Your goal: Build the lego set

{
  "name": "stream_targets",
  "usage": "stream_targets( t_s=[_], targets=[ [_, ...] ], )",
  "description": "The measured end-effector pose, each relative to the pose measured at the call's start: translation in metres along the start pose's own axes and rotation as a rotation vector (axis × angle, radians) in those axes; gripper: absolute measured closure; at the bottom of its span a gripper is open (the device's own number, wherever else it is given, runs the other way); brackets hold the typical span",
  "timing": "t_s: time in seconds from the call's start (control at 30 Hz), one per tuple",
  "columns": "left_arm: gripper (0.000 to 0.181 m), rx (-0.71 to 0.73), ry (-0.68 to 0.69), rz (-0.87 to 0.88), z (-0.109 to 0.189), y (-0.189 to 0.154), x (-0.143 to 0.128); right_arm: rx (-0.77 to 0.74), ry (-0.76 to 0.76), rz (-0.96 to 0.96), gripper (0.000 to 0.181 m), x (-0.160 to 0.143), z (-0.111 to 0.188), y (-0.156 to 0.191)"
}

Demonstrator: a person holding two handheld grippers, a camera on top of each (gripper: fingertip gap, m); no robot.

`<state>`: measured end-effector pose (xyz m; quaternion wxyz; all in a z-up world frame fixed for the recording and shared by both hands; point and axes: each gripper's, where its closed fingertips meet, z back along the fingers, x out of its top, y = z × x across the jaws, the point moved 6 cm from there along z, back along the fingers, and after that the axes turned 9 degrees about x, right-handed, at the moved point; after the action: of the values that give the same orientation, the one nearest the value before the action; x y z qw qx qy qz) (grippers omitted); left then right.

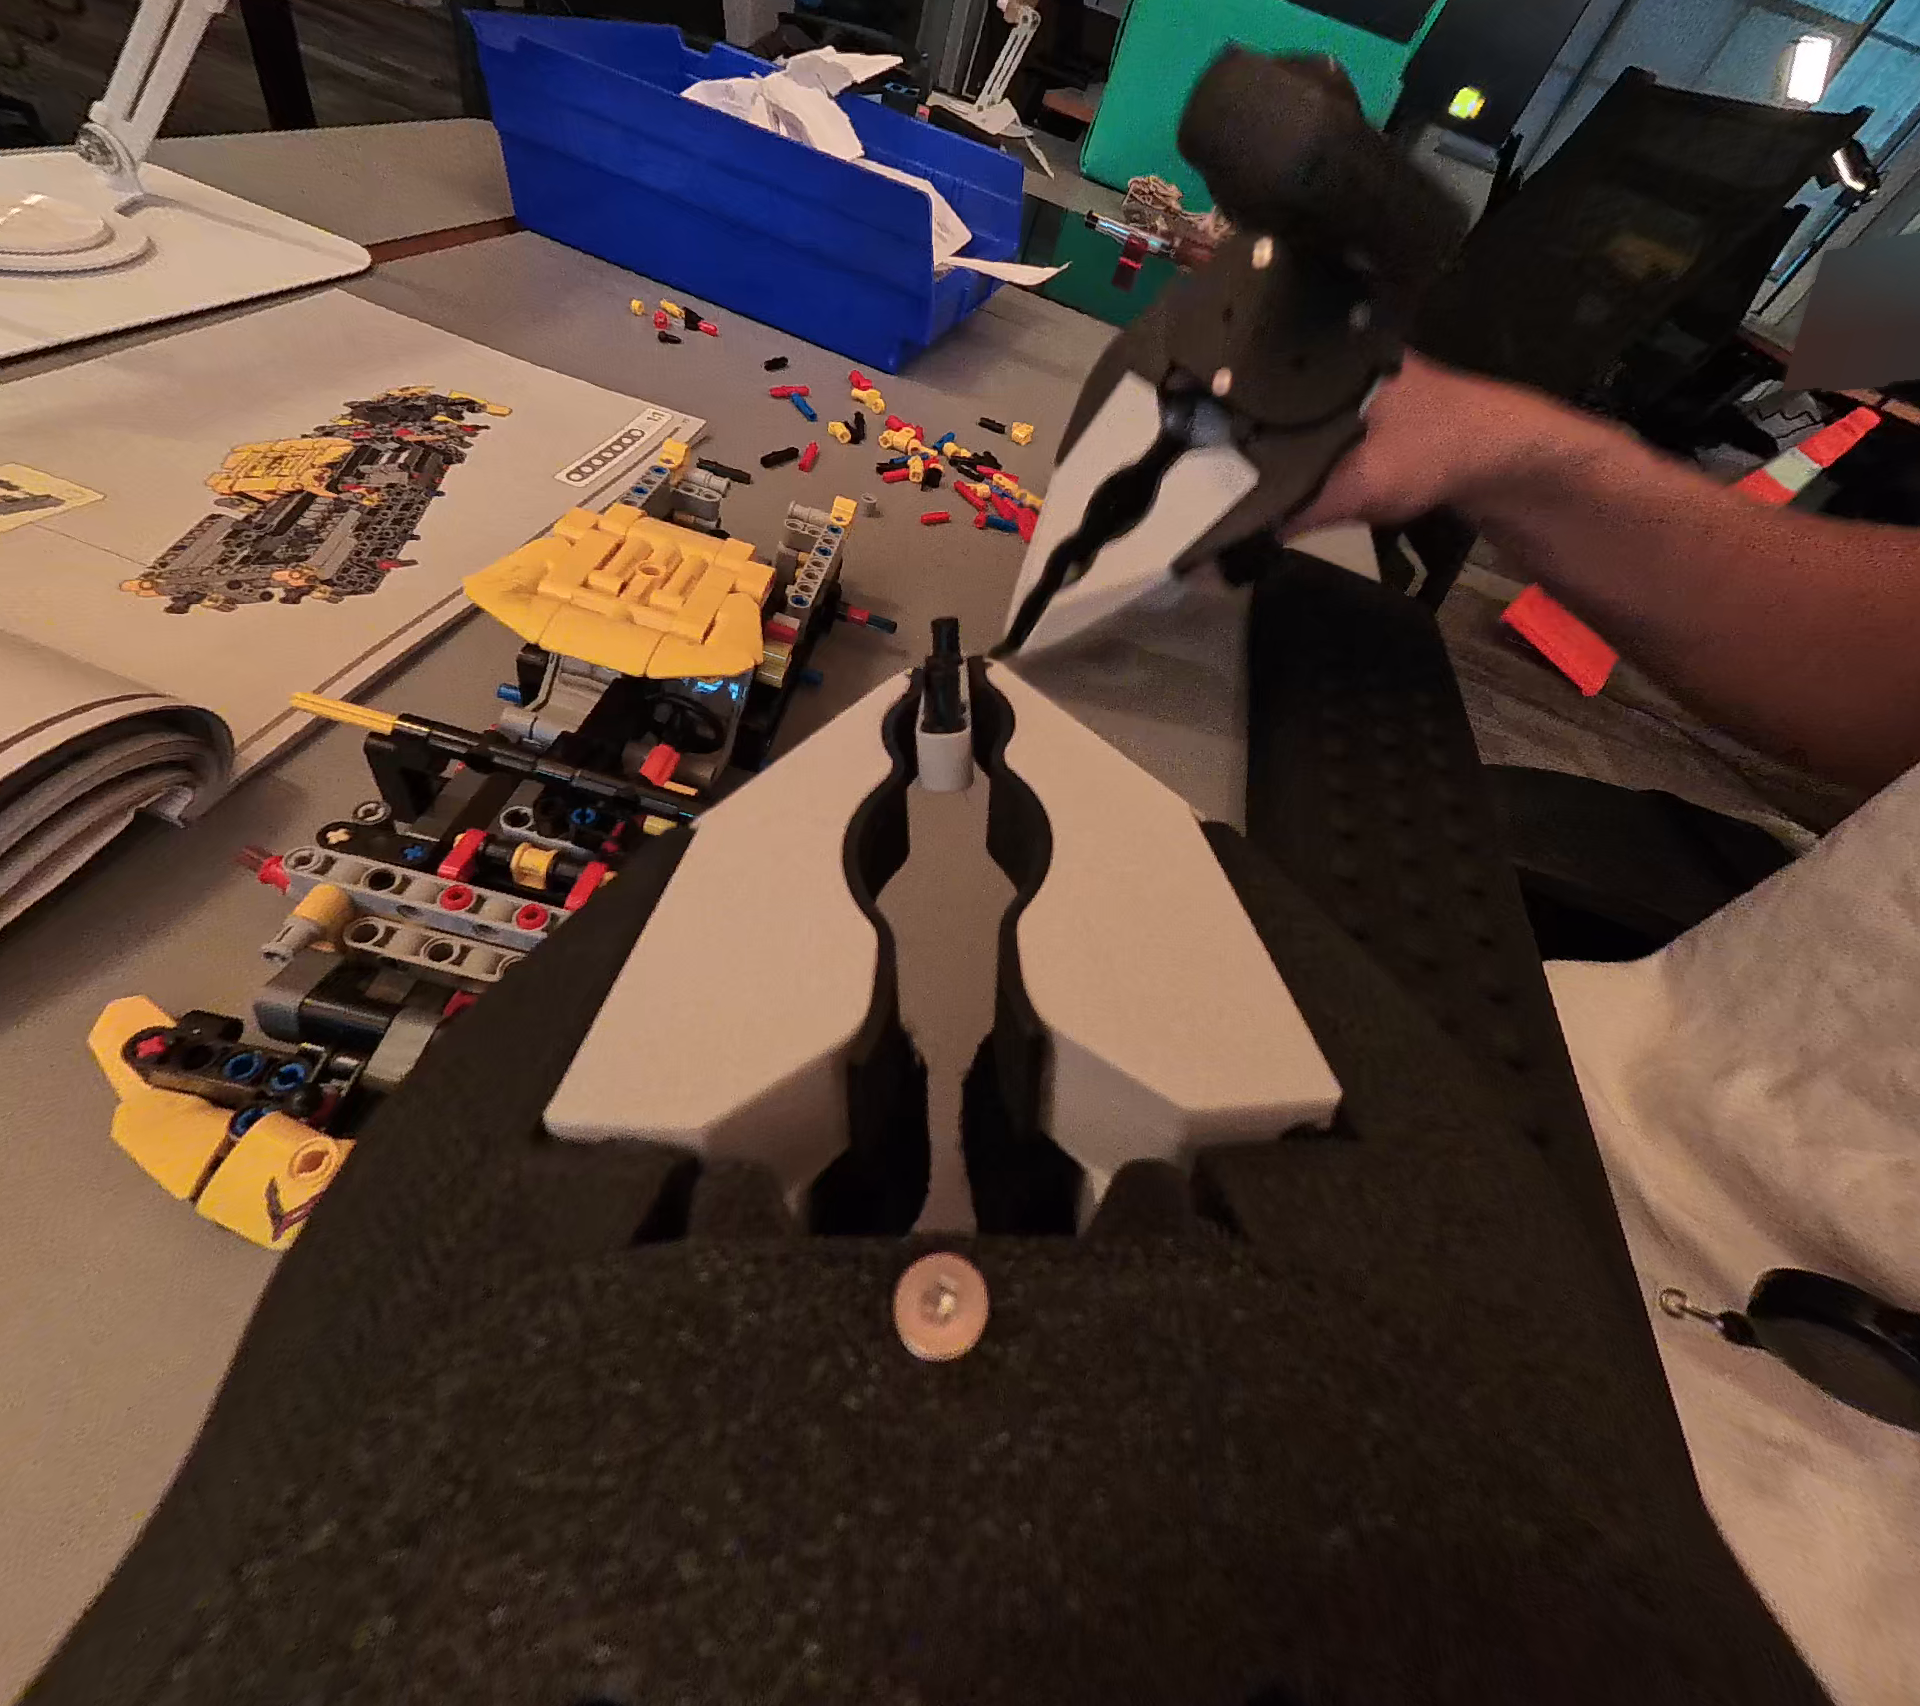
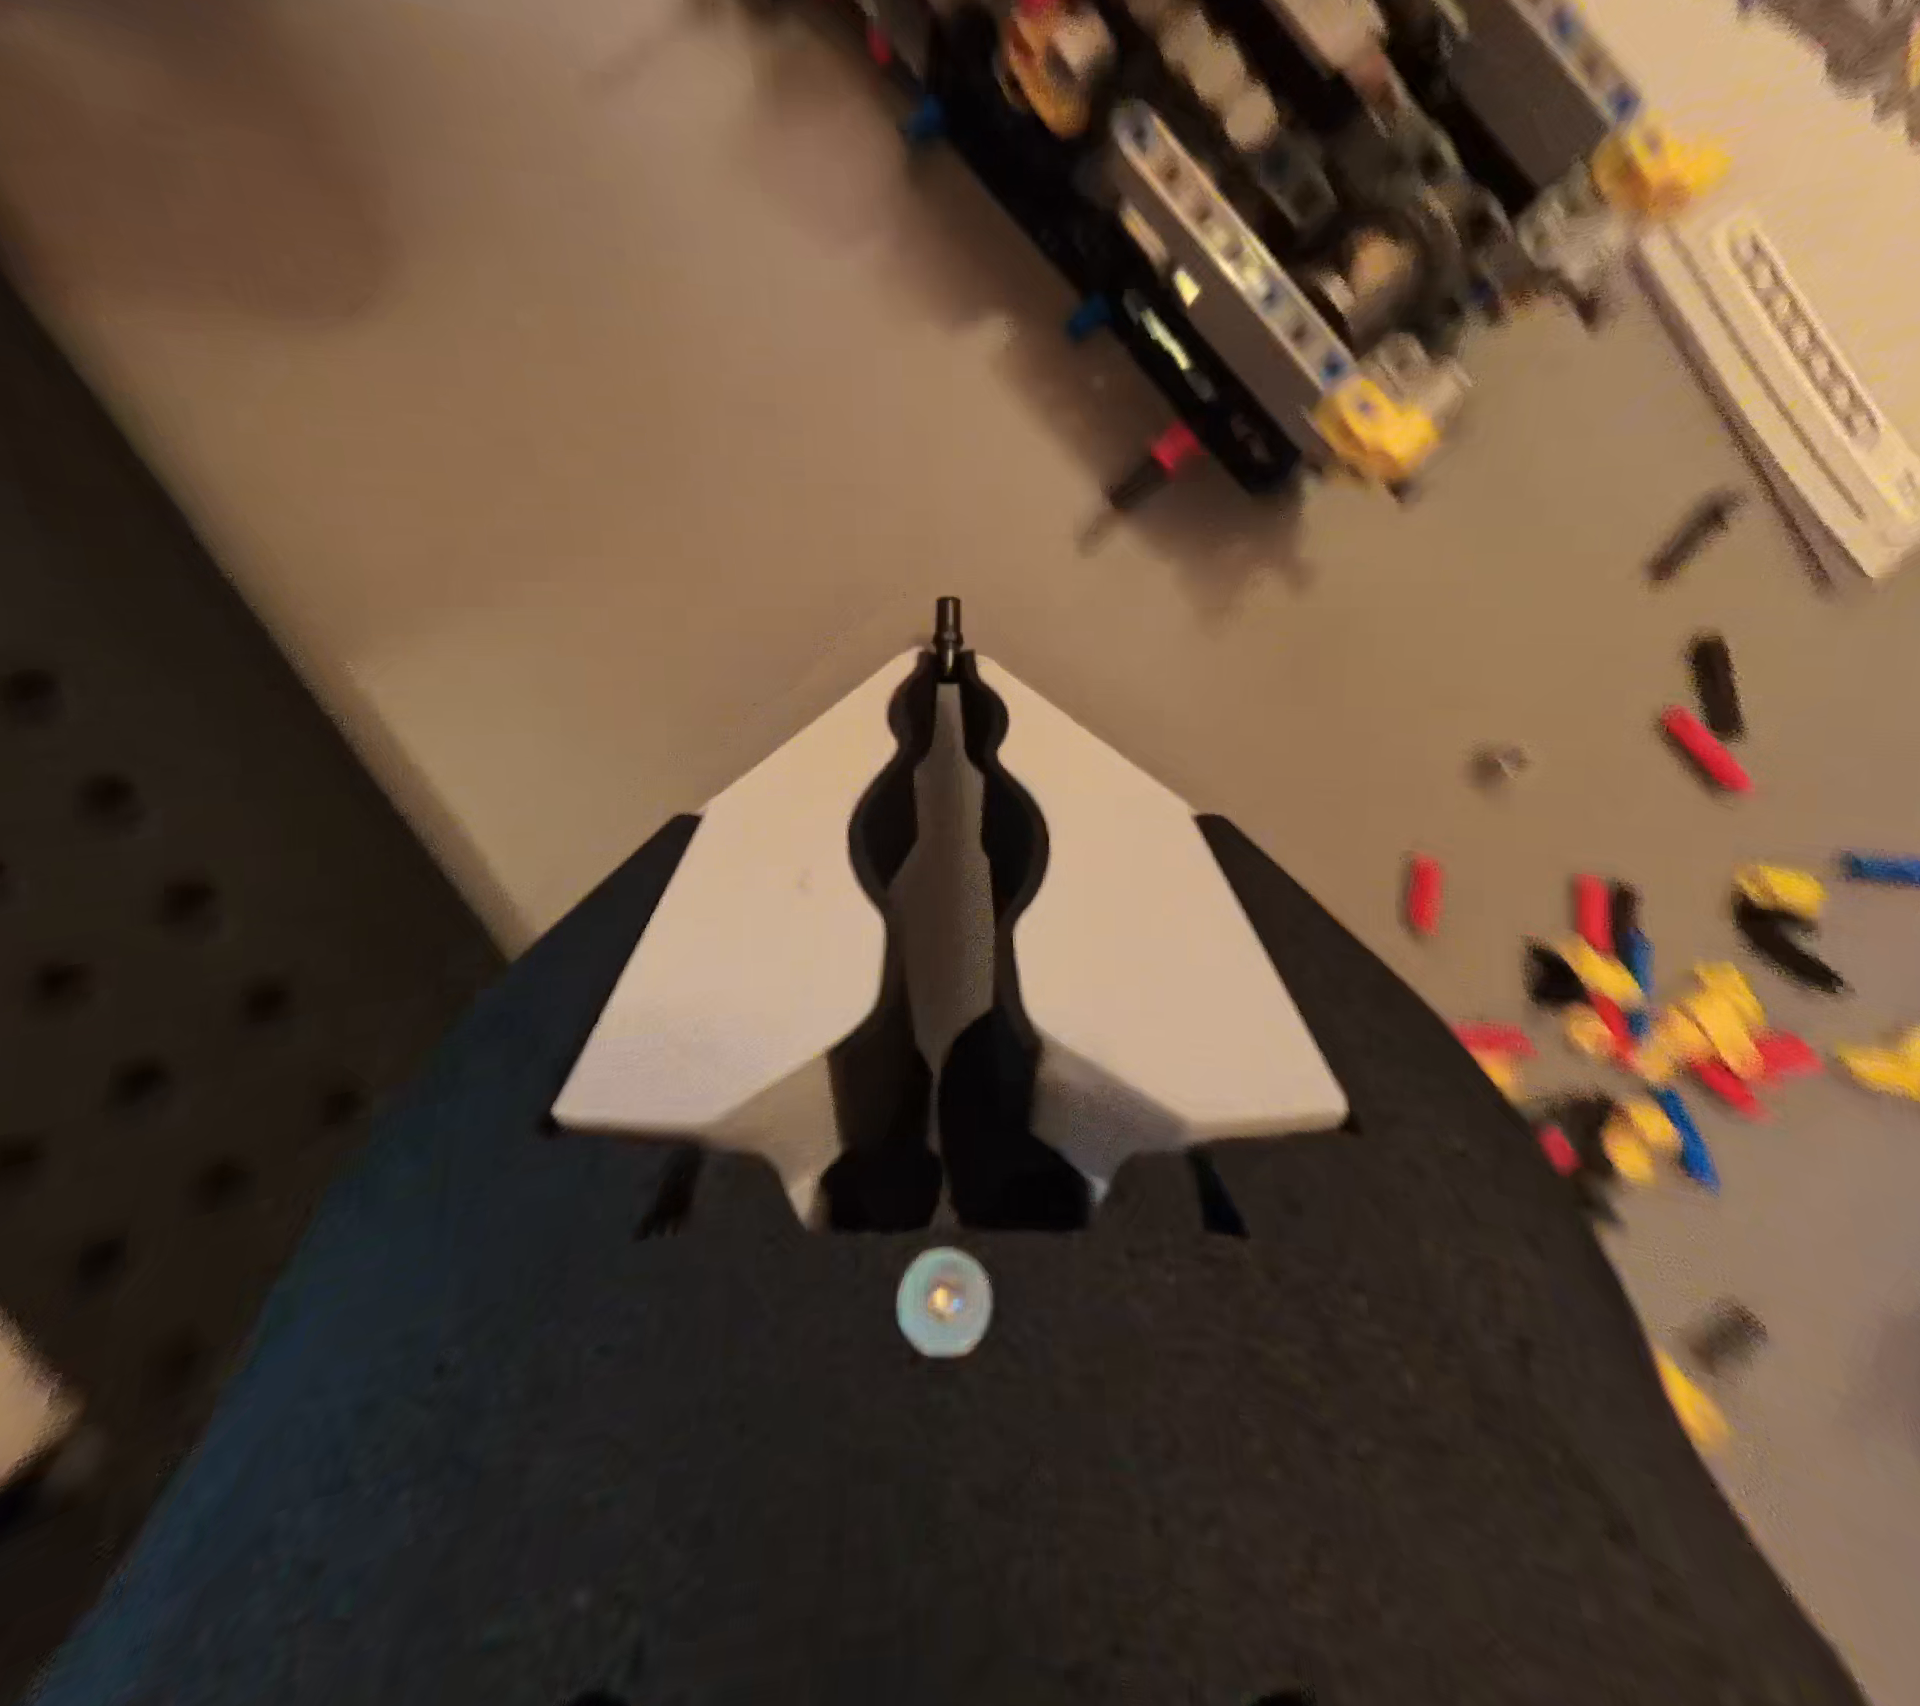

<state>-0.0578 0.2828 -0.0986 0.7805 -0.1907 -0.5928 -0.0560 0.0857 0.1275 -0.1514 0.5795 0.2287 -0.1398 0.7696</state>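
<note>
My left gripper (image 1: 943, 682) is shut on a small white connector with a black pin (image 1: 943, 726) sticking out of its top, held above the table. My right gripper (image 2: 948, 657) is shut on a small black pin (image 2: 948, 630); it also shows in the left wrist view (image 1: 1013, 643), held by a hand, its tips close beside the left gripper's tips. The partly built yellow, black and grey lego vehicle (image 1: 582, 752) lies on the grey table to the left, and blurred in the right wrist view (image 2: 1226, 129).
A scatter of small red, yellow, blue and black pins (image 1: 914, 461) lies beyond the model, also in the right wrist view (image 2: 1662, 1022). An open instruction booklet (image 1: 260, 513) lies at left. A blue bin (image 1: 727, 181) with crumpled paper stands behind. A white lamp base (image 1: 156, 254) is far left. My hands' fingertips stand some 15 centimeters from each other.
</note>
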Motion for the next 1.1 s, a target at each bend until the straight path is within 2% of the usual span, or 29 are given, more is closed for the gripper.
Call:
stream_targets(
  t_s=[0.07, 0.17, 0.23, 0.37, 0.6, 0.87, 1.03, 1.1],
  targets=[
    [0.174, 0.006, 0.002, -0.005, 0.000, 0.000, 0.000, 0.025, 0.199, -0.103, 0.178, -0.015, 0.031, -0.014],
    [0.174, -0.006, 0.011, 0.003, -0.001, -0.002, -0.001, 0.040, 0.607, -0.288, 0.178, -0.054, 0.067, -0.025],
    [0.174, -0.008, 0.015, 0.000, -0.002, -0.002, -0.002, 0.074, 0.802, -0.369, 0.178, -0.074, 0.073, -0.026],
    [0.174, -0.006, 0.027, 0.006, -0.002, -0.002, -0.003, 0.071, 1.033, -0.491, 0.178, -0.103, 0.072, -0.032],
    [0.174, -0.019, 0.017, 0.033, -0.001, -0.001, -0.002, 0.082, 1.167, -0.613, 0.177, -0.126, 0.074, -0.040],
    [0.174, -0.014, 0.029, 0.020, -0.002, 0.000, -0.004, 0.079, 1.172, -0.590, 0.176, -0.130, 0.074, -0.046],
    [0.174, -0.018, 0.027, 0.020, -0.002, -0.001, -0.004, 0.085, 1.162, -0.570, 0.159, -0.132, 0.072, -0.044],
    [0.174, -0.018, 0.027, 0.018, -0.002, -0.001, -0.004, 0.077, 1.152, -0.555, 0.159, -0.132, 0.074, -0.043]
  ],
)
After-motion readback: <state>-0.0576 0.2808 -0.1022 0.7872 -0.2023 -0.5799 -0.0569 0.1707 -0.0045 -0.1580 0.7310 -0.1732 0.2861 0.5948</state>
